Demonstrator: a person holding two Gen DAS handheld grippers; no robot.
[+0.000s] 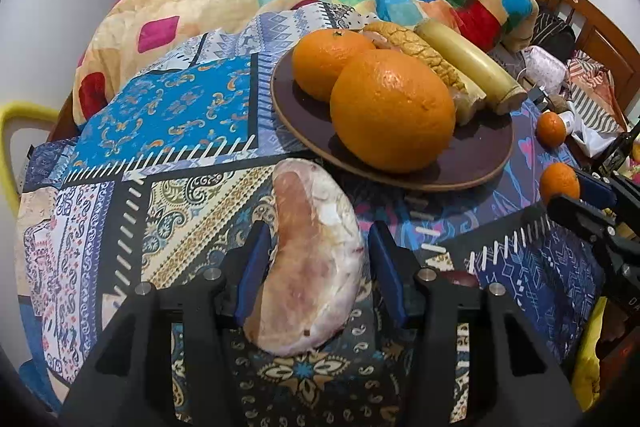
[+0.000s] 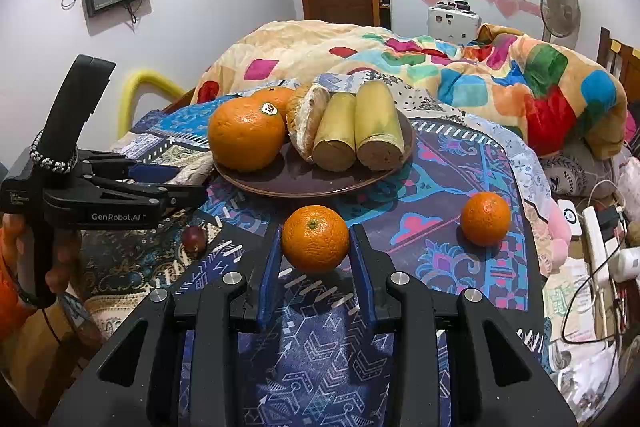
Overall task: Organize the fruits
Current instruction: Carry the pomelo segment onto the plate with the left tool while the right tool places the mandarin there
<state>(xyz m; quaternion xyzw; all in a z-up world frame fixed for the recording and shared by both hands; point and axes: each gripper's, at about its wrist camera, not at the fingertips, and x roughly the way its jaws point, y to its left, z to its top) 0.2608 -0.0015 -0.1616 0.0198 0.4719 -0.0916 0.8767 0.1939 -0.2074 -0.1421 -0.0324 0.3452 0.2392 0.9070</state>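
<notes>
From my right camera, the left gripper (image 2: pixel 176 183) hides most of the pale fruit. I can't read the orange's sticker (image 2: pixel 269 108). The plate's (image 1: pixel 472 179) far rim sits behind fruit.

At center frame, your brown plate (image 2: pixel 304 187) holds two oranges (image 2: pixel 245 135) (one stickered); two mandarins (image 2: pixel 315 243) lie below.

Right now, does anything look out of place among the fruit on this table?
Yes. Two small oranges and a red grape sit loose on the patterned cloth, off the brown plate. A pale pomelo wedge also lies off the plate.
</notes>
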